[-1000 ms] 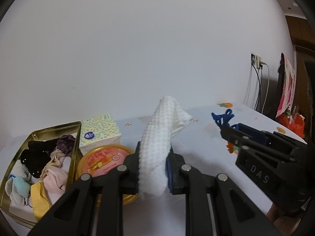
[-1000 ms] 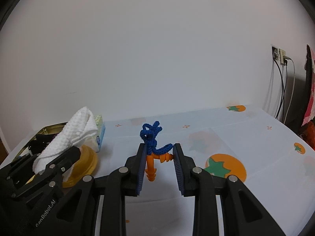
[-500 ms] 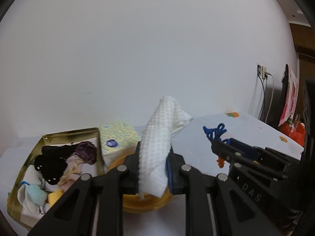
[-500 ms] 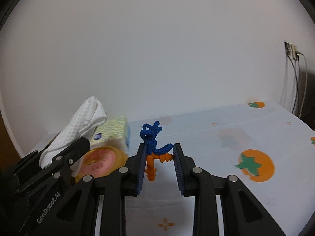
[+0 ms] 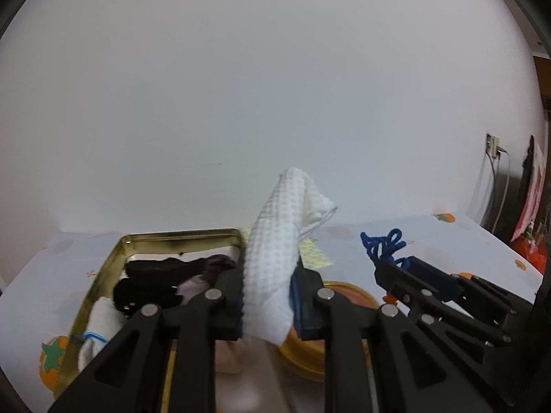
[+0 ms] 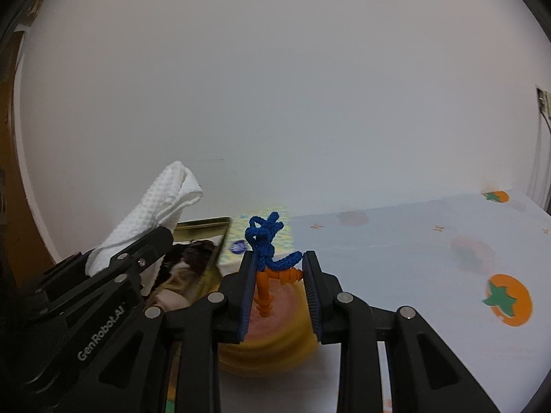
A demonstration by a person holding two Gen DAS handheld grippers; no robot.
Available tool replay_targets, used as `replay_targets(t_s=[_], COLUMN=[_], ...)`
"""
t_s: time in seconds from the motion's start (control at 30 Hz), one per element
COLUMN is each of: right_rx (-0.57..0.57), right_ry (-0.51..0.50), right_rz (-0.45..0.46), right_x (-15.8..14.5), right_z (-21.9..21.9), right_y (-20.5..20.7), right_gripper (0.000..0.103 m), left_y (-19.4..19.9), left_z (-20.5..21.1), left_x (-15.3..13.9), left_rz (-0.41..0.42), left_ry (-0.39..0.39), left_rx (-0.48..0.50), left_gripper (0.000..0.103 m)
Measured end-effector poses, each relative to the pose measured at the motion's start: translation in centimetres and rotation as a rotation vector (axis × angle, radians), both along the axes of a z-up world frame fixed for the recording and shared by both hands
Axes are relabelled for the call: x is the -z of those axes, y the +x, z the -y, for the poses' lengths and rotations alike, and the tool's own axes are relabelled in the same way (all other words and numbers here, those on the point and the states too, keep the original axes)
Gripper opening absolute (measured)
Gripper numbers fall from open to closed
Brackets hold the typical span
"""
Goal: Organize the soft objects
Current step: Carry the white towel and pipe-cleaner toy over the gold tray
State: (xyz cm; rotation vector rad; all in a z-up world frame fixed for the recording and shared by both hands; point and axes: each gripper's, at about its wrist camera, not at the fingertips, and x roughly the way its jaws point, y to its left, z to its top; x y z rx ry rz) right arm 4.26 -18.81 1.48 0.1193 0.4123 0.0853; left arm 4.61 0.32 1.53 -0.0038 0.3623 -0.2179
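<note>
My left gripper (image 5: 267, 275) is shut on a white waffle-weave cloth (image 5: 275, 247), held above the right edge of a gold tin tray (image 5: 103, 272) filled with several socks and soft items (image 5: 151, 275). My right gripper (image 6: 279, 268) is shut on a blue-and-orange crocheted toy (image 6: 267, 251), held in the air over a round yellow tin (image 6: 272, 344). The right gripper also shows in the left wrist view (image 5: 396, 268), to the right of the cloth. The left gripper also shows in the right wrist view (image 6: 148, 244), low on the left.
A yellow-patterned tissue box (image 6: 237, 237) stands behind the round tin (image 5: 344, 292), next to the tray (image 6: 203, 227). The table has a white cloth with orange fruit prints (image 6: 506, 299). A white wall is close behind. Cables and a socket (image 5: 492, 148) are at the far right.
Both grippers have swung left with their loads. The tray now sits under and ahead of the left gripper, and the round tin lies under the right gripper.
</note>
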Motion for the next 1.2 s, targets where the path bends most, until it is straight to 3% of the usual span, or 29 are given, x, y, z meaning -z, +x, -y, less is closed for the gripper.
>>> replay_targets(t_s=[0.53, 1.2], right_rx=[-0.093, -0.135], right_ry=[-0.002, 0.047], right_rz=[0.004, -0.020], right_x=[-0.3, -0.3], right_z=[-6.5, -8.8], right_y=[2.8, 7.2], right_gripper=[0.030, 0.030], left_y=[1.9, 3.8], left_z=[-4.7, -7.1], left_x=[-0.3, -0.1], left_rz=[-0.032, -0.098], left_ry=[-0.003, 0.003], left_rx=[-0.125, -0.217], left_gripper=[0.018, 0.018])
